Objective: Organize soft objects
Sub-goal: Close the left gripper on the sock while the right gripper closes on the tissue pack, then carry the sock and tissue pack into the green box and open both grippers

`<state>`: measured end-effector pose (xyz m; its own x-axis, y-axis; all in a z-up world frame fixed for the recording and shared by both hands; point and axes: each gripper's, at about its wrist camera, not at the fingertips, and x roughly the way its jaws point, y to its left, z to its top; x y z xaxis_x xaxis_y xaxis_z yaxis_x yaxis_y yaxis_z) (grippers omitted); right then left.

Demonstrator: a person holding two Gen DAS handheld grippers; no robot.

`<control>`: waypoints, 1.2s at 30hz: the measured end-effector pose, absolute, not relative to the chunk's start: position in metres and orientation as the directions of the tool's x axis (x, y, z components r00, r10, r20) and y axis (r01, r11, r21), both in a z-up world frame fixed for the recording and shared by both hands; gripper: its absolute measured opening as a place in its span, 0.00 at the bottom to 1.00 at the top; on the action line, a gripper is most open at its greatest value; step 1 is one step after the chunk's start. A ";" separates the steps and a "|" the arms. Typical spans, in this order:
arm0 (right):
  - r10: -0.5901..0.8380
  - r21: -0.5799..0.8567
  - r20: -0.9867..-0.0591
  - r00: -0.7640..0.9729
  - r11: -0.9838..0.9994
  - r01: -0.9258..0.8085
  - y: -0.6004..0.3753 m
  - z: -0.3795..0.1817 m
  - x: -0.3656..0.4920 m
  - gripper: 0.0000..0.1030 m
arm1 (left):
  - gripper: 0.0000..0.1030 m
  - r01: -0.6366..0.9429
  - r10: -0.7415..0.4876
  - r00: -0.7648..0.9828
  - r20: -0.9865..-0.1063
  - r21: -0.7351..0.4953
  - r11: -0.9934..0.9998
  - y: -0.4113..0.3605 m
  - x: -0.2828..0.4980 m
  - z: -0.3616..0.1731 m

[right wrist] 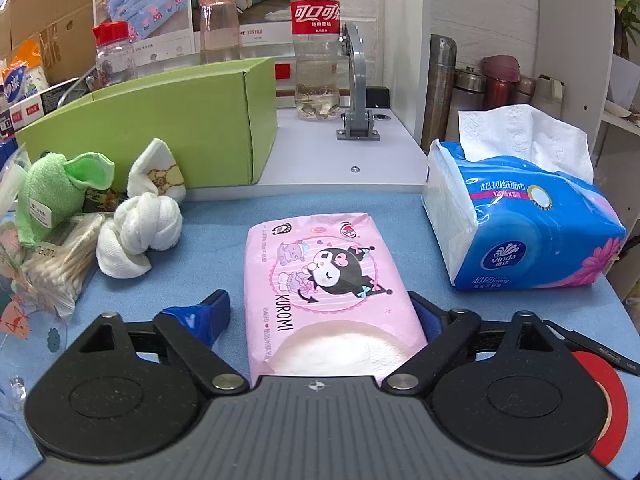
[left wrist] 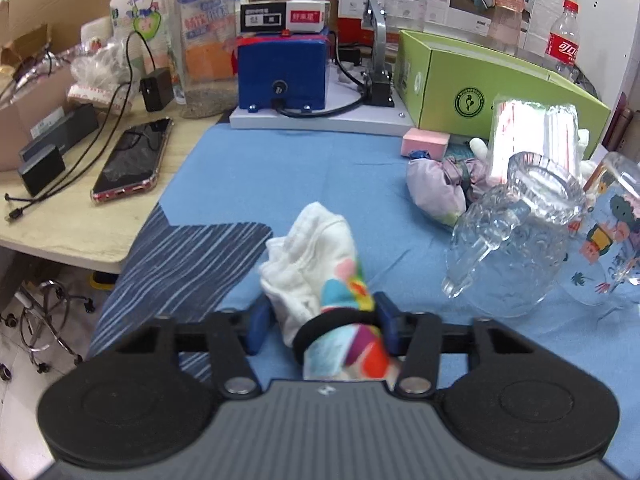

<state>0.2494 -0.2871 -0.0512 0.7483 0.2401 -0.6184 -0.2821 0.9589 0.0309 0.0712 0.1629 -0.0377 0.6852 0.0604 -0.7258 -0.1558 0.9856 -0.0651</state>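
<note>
Rolled towel (left wrist: 320, 280) sits clamped inside left claw (left wrist: 322, 330).

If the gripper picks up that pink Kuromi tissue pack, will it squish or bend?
Probably both. The pink Kuromi tissue pack has a thin plastic wrapper with soft white tissue showing at the near end, so it likely dents under the fingers. It looks light, and its long free end may droop. The glossy wrapper could slip a little.

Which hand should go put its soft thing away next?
Probably the left. The left gripper is shut on the rolled towel, so that one is ready to carry. The right gripper has its jaws open around the pink tissue pack, with a gap at one side, so it must close first.
</note>
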 end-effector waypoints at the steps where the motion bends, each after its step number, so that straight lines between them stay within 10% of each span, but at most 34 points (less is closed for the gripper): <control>1: 0.256 0.036 -0.609 0.750 0.954 -0.297 -0.288 -0.050 0.247 0.48 | 0.42 -0.158 0.036 0.678 -0.734 -0.098 0.983 0.169 0.071 -0.035; 25: 0.501 0.081 -0.479 0.721 0.843 -0.532 -0.210 0.079 0.332 0.48 | 0.28 0.082 -0.143 0.771 -0.621 -0.126 0.989 0.157 0.269 0.124; 34: 0.477 0.138 -0.598 0.644 0.853 -0.503 -0.170 0.056 0.416 0.52 | 0.29 0.154 -0.217 0.748 -0.628 -0.154 0.976 0.122 0.365 0.122; 36: 0.454 0.152 -0.640 0.620 0.865 -0.477 -0.164 0.042 0.424 0.53 | 0.43 0.157 -0.213 0.732 -0.647 -0.145 0.977 0.114 0.378 0.109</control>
